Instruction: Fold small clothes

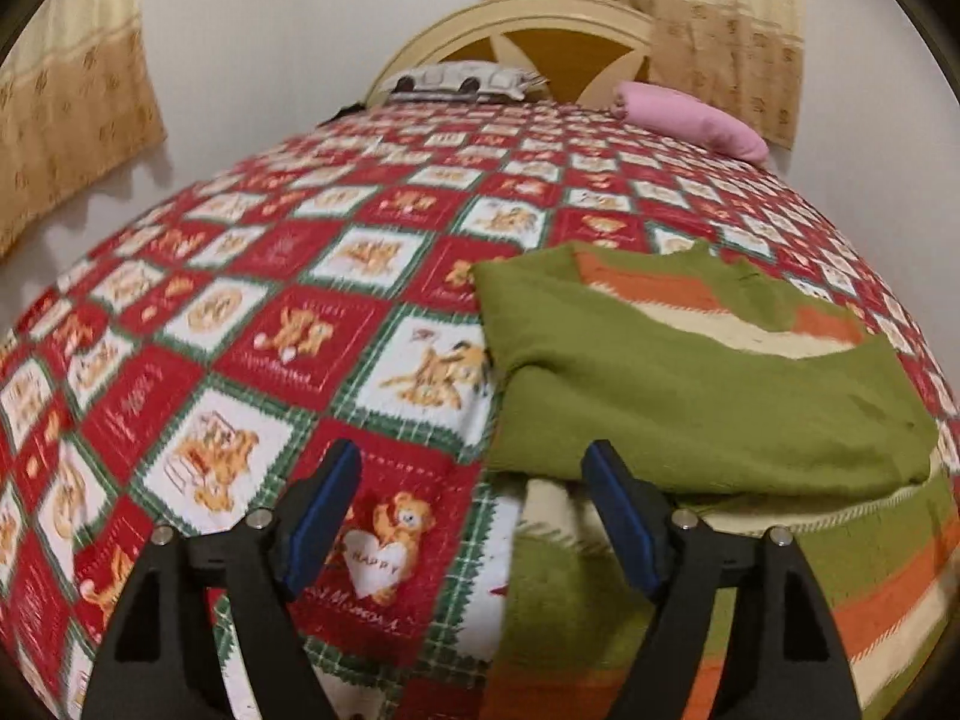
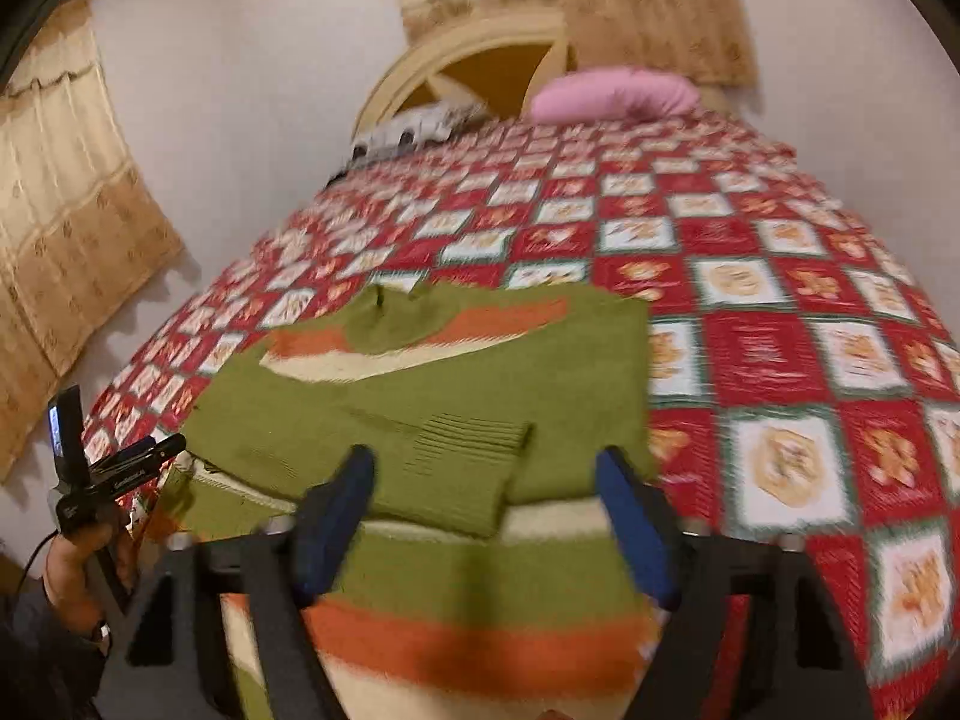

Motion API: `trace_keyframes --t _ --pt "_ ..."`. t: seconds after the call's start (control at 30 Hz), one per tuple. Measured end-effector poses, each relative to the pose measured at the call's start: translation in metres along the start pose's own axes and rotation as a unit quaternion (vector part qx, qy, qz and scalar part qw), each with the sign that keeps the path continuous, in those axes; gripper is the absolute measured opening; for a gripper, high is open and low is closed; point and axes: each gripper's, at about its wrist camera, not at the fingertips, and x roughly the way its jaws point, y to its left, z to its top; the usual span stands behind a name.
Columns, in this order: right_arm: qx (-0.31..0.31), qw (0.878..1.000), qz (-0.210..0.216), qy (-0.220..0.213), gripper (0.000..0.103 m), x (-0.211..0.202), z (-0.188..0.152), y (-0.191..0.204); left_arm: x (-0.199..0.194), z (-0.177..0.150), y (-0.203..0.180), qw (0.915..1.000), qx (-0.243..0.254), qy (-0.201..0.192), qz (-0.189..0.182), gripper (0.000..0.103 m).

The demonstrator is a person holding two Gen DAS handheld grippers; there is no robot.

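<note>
The green knitted sweater with orange and cream stripes [image 2: 456,420] lies flat on the bed, directly ahead of and below the right gripper [image 2: 486,516]. Both sleeves look already folded in across the chest; the ribbed cuff [image 2: 462,438] of one sleeve rests just in front of the right gripper's blue pads [image 2: 336,516]. The lower striped part of the sweater spreads under this gripper toward the camera. Its jaws stand apart, with nothing pressed between them; the cloth is only under them.

The left gripper [image 1: 474,516] hovers at the left edge of the same sweater [image 1: 690,396]. Its right-hand pad [image 1: 624,516] is over the sweater's border and the other pad is over the quilt. These jaws are also wide apart and hold nothing.

I judge that the sleeve folds are finished and the step in hand is to reach for the lower hem. The next move calls for both grippers to go down to the near hem, each one at its own corner, to close on the thick knit, and then to carry it forward over the sleeves toward the collar.

Around the sweater is the red and white patchwork quilt with bear pictures [image 1: 288,330]. Far ahead of both grippers lie a pink pillow [image 2: 612,93] and a cream curved headboard [image 1: 510,12].
</note>
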Motion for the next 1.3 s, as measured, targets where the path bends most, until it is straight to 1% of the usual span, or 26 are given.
trace_keyframes --t 0.07,0.1,0.17,0.23,0.27,0.3,0.33,0.43,0.5,0.6,0.67,0.7,0.77,0.8,0.83,0.87,0.9,0.93,1.0,1.07,1.1,1.13,1.17,1.2,1.23,1.3 --pt "0.003 0.999 -0.013 0.039 0.062 0.029 0.008 0.002 0.003 -0.001 -0.002 1.0000 -0.001 0.004 -0.002 0.079" --pt "0.002 0.999 -0.016 0.048 0.059 0.039 0.009 0.004 0.002 -0.003 -0.002 1.0000 -0.003 0.004 -0.005 0.080" --pt "-0.008 0.997 -0.021 0.075 0.054 0.064 0.008 0.008 0.004 -0.004 0.004 0.9999 -0.012 0.006 -0.003 0.085" --pt "-0.013 0.995 -0.026 0.098 0.027 0.080 0.002 0.009 0.007 -0.004 0.008 0.9996 -0.024 0.009 -0.010 0.088" --pt "-0.018 0.995 -0.033 0.097 0.023 0.082 0.000 0.010 0.008 -0.004 0.011 0.9994 -0.029 0.011 -0.016 0.088" --pt "-0.032 0.995 -0.040 0.089 0.008 0.081 -0.001 0.014 0.008 -0.004 0.013 0.9990 -0.035 0.013 -0.024 0.088" --pt "-0.042 0.995 -0.038 0.086 0.000 0.079 -0.001 0.017 0.007 -0.002 0.017 0.9985 -0.042 0.013 -0.033 0.088" --pt "-0.080 0.994 -0.050 0.061 0.000 0.064 0.003 0.030 -0.009 0.004 0.032 0.9947 -0.081 -0.027 -0.057 0.088" --pt "-0.112 0.991 -0.062 0.036 0.000 0.052 0.012 0.041 -0.011 0.013 0.030 0.9950 -0.075 -0.035 -0.056 0.093" --pt "-0.137 0.987 -0.085 0.002 0.000 0.032 0.030 0.051 0.005 0.022 0.017 0.9975 -0.047 -0.012 -0.051 0.094" --pt "-0.140 0.986 -0.094 -0.014 0.000 0.023 0.040 0.051 0.017 0.019 0.005 0.9994 -0.015 0.016 -0.026 0.094" --pt "-0.129 0.988 -0.084 -0.012 0.000 0.020 0.045 0.046 0.021 0.015 0.001 0.9996 -0.006 0.025 -0.016 0.094" --pt "-0.105 0.994 -0.044 0.005 0.000 0.025 0.050 0.036 0.025 0.007 0.001 0.9991 0.000 0.036 -0.023 0.094" --pt "-0.097 0.995 -0.034 0.012 0.001 0.030 0.050 0.031 0.028 0.003 0.001 0.9987 0.000 0.045 -0.024 0.094" --pt "-0.096 0.995 -0.030 0.022 0.013 0.036 0.048 0.029 0.027 0.003 0.002 0.9987 -0.003 0.045 -0.026 0.094" --pt "-0.096 0.994 -0.026 0.041 0.028 0.046 0.044 0.028 0.026 0.004 0.004 0.9987 -0.005 0.044 -0.026 0.094" --pt "-0.094 0.994 -0.022 0.053 0.068 0.053 0.042 0.027 0.027 0.003 0.004 0.9986 -0.005 0.045 -0.025 0.095" --pt "-0.087 0.994 -0.016 0.062 0.073 0.058 0.038 0.026 0.028 0.002 0.004 0.9986 -0.004 0.048 -0.025 0.096" --pt "-0.066 0.995 -0.012 0.079 0.072 0.070 0.030 0.021 0.030 0.001 0.003 0.9983 -0.006 0.053 -0.025 0.098" --pt "-0.052 0.994 -0.023 0.093 0.053 0.079 0.022 0.015 0.032 0.000 0.005 0.9980 -0.015 0.056 -0.026 0.100" --pt "-0.045 0.993 -0.023 0.103 0.035 0.086 0.017 0.013 0.033 0.000 0.007 0.9977 -0.021 0.057 -0.028 0.101" --pt "-0.045 0.993 -0.022 0.111 0.026 0.092 0.012 0.013 0.033 -0.001 0.007 0.9976 -0.024 0.058 -0.029 0.101" --pt "-0.051 0.992 -0.023 0.110 0.025 0.095 0.009 0.015 0.033 -0.001 0.007 0.9975 -0.025 0.059 -0.029 0.102" --pt "-0.061 0.992 -0.026 0.106 0.018 0.095 0.008 0.019 0.033 -0.001 0.007 0.9975 -0.025 0.059 -0.029 0.102" --pt "-0.072 0.992 -0.026 0.103 0.002 0.094 0.008 0.024 0.034 -0.001 0.007 0.9975 -0.025 0.059 -0.030 0.102" --pt "-0.099 0.990 -0.046 0.087 0.002 0.086 0.012 0.033 0.034 -0.001 0.011 0.9969 -0.035 0.059 -0.038 0.102"
